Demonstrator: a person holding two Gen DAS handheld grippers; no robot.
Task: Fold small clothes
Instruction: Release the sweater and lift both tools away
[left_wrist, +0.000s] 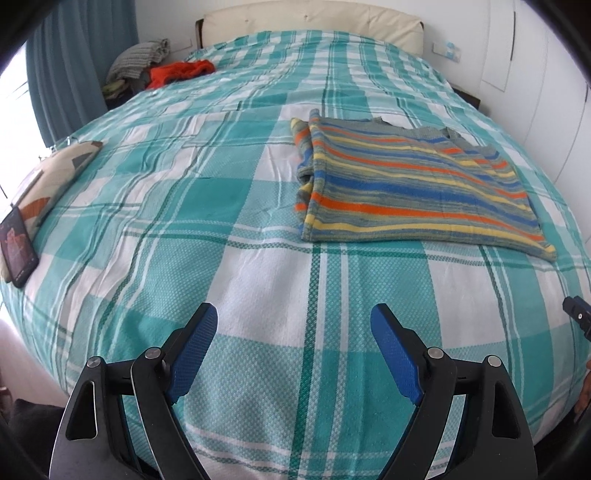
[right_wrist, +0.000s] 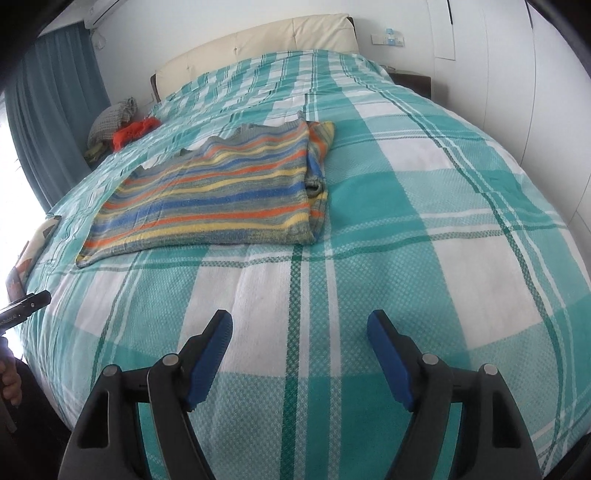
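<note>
A small striped knit top (left_wrist: 417, 188) in blue, orange, yellow and grey lies flat on the teal-and-white plaid bed cover (left_wrist: 221, 258), one side folded over. In the right wrist view it (right_wrist: 214, 203) lies left of centre. My left gripper (left_wrist: 295, 317) is open and empty, above the bed's near edge, well short of the top. My right gripper (right_wrist: 299, 325) is open and empty too, near the same edge and short of the top. The tip of the other gripper shows at each view's edge.
An orange garment (left_wrist: 181, 72) and a grey bundle (left_wrist: 140, 59) lie at the bed's far left corner. A patterned pouch (left_wrist: 55, 177) and a phone (left_wrist: 18, 251) rest on the left edge. A padded headboard (left_wrist: 310, 29) and white wall close the far side.
</note>
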